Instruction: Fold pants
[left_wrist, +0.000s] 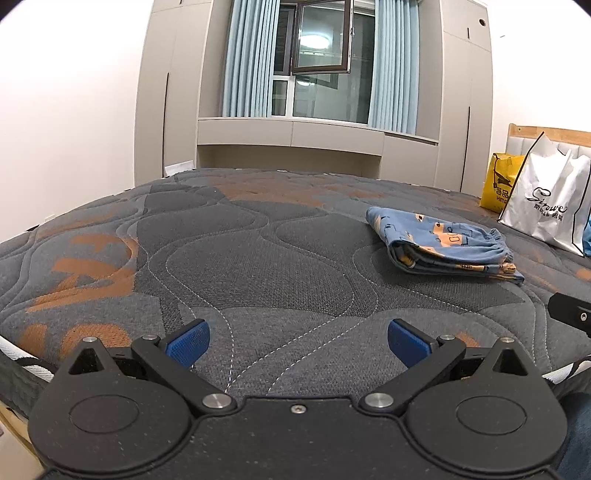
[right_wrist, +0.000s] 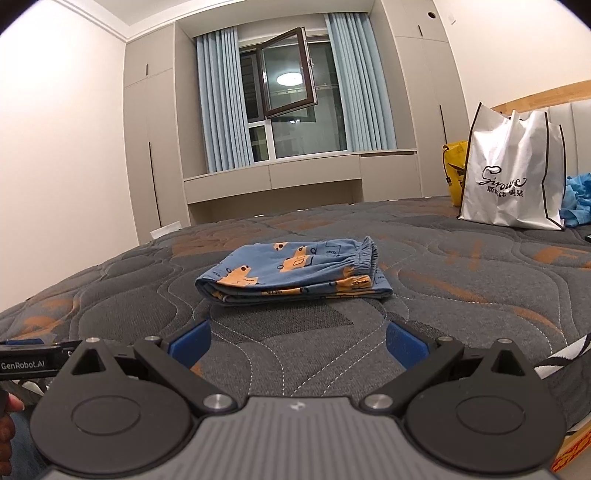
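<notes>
Small blue pants (left_wrist: 441, 243) with orange prints lie folded in a flat stack on the grey quilted mattress (left_wrist: 258, 258), elastic waistband to the right. In the right wrist view the pants (right_wrist: 295, 271) lie straight ahead, a short way beyond the fingers. My left gripper (left_wrist: 298, 341) is open low over the mattress's near edge, the pants far off to its right, nothing between its blue pads. My right gripper (right_wrist: 297, 345) is open too and holds nothing. A black part of the right gripper (left_wrist: 570, 314) shows at the left view's right edge.
A white shopping bag (right_wrist: 513, 173) and a yellow bag (right_wrist: 454, 166) stand at the headboard end of the mattress, with crumpled blue cloth (right_wrist: 576, 199) beside them. Wardrobes and a curtained window (right_wrist: 291, 103) lie beyond the far edge. A hand (right_wrist: 9, 406) shows lower left.
</notes>
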